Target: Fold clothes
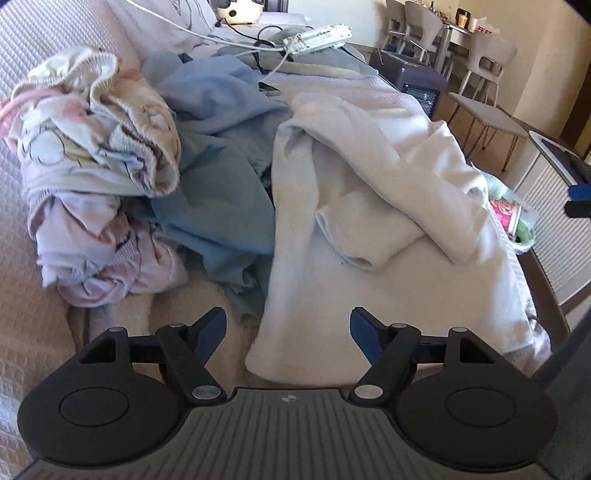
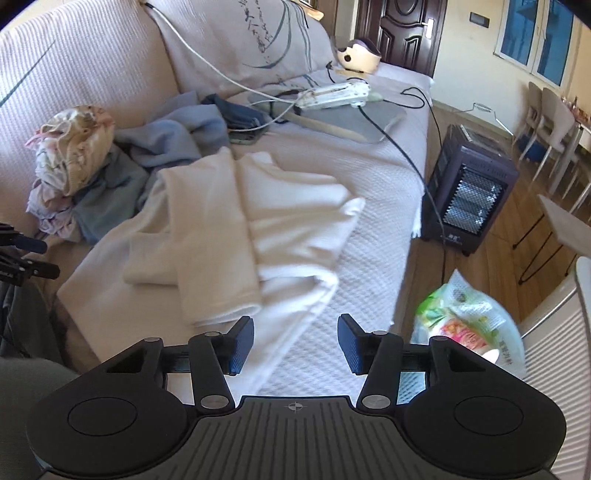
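Observation:
A white long-sleeved garment [image 1: 369,192] lies spread on the sofa seat, a sleeve folded across its body; it also shows in the right wrist view [image 2: 236,221]. My left gripper [image 1: 288,332] is open and empty, just above the garment's near hem. My right gripper [image 2: 295,343] is open and empty, above the garment's near right edge. A heap of blue clothes [image 1: 221,155] and a floral bundle [image 1: 96,133] lie to the left of the white garment.
A power strip [image 2: 332,94] with cables and a grey pad [image 2: 354,118] lie at the sofa's far end. A dark heater [image 2: 469,199] stands on the floor to the right. A plastic bag [image 2: 469,317] sits by the sofa's right edge. Chairs [image 1: 424,29] stand beyond.

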`<action>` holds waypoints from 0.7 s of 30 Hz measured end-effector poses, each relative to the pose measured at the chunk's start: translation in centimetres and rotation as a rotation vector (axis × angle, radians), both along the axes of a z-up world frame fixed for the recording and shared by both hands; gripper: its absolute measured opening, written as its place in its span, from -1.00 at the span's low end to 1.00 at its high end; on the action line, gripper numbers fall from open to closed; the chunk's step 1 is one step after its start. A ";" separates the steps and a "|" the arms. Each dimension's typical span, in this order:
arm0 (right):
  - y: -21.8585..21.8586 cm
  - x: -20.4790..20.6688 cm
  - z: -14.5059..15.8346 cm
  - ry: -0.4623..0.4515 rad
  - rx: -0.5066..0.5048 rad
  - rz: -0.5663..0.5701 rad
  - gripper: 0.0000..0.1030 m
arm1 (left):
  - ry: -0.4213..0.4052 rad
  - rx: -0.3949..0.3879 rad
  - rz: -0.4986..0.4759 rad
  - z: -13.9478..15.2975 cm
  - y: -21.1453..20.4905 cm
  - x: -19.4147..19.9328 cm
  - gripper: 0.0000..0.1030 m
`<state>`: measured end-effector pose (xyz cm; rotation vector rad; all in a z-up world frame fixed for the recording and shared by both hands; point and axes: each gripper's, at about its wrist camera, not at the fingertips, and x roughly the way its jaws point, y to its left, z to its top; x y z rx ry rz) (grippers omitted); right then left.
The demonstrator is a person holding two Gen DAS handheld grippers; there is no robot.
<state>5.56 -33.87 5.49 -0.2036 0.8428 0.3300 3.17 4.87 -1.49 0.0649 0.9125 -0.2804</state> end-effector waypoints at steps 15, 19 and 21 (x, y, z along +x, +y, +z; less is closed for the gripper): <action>4.9 -2.3 -4.9 0.063 0.125 0.064 -0.01 | 0.035 0.000 -0.068 -1.1 -2.3 -0.7 0.55; 5.5 -3.0 -7.1 0.074 0.029 0.151 -0.01 | 0.021 -0.004 -0.090 -1.4 -3.0 -1.0 0.55; 5.4 -4.0 -7.6 0.043 -0.011 0.184 -0.01 | -0.016 0.010 -0.126 -1.4 -3.0 -1.5 0.59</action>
